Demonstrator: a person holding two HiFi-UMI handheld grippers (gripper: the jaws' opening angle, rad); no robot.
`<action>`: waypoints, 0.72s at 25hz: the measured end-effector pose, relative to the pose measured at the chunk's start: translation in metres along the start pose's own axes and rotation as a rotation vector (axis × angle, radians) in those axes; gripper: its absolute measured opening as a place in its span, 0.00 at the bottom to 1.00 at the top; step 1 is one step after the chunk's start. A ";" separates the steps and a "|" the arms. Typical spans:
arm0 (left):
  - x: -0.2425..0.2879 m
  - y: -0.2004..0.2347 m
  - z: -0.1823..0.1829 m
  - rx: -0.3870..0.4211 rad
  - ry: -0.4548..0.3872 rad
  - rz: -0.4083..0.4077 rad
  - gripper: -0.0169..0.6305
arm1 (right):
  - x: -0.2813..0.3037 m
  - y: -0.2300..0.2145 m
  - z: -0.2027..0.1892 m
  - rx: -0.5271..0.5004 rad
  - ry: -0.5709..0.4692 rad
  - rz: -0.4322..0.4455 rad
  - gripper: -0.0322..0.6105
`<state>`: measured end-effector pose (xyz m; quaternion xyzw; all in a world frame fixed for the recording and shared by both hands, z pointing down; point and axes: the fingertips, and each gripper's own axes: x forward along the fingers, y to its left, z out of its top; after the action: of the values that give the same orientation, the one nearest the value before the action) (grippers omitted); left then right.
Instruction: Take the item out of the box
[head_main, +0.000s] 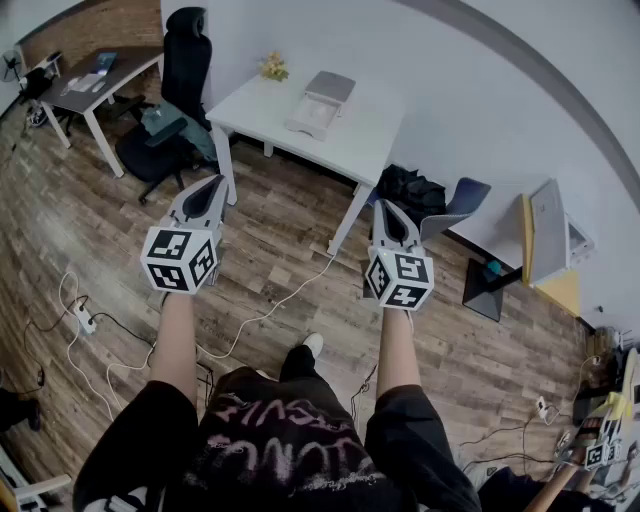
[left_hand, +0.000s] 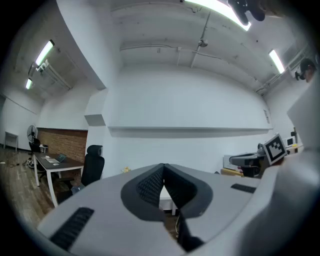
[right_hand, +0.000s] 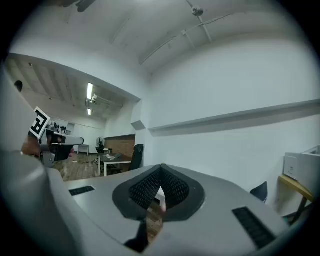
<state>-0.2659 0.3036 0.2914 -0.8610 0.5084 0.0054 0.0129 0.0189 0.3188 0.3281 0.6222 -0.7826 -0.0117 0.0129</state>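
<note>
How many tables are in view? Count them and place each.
3: a dark desk at top left, a white table at top centre carrying the box, and a yellow table at the right edge, partly cut off. Others may be hidden.

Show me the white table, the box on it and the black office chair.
white table (head_main: 375, 132), head view, bare tabletop.
box (head_main: 312, 113), head view, its white lower part.
black office chair (head_main: 186, 62), head view, backrest.

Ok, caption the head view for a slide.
Person holds shut left claw and right claw above wood floor, white table with box ahead.
</note>
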 end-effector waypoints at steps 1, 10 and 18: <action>0.001 0.001 0.000 -0.005 0.002 -0.003 0.03 | 0.002 0.001 0.000 0.000 0.001 0.002 0.06; 0.008 0.002 -0.003 -0.007 0.015 -0.016 0.03 | 0.009 0.002 -0.003 0.010 0.004 0.006 0.06; 0.014 0.006 -0.012 -0.028 0.024 -0.009 0.03 | 0.015 -0.005 -0.005 0.017 -0.009 -0.006 0.06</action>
<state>-0.2650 0.2881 0.3025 -0.8635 0.5043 0.0022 -0.0054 0.0203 0.3028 0.3333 0.6247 -0.7808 -0.0080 0.0041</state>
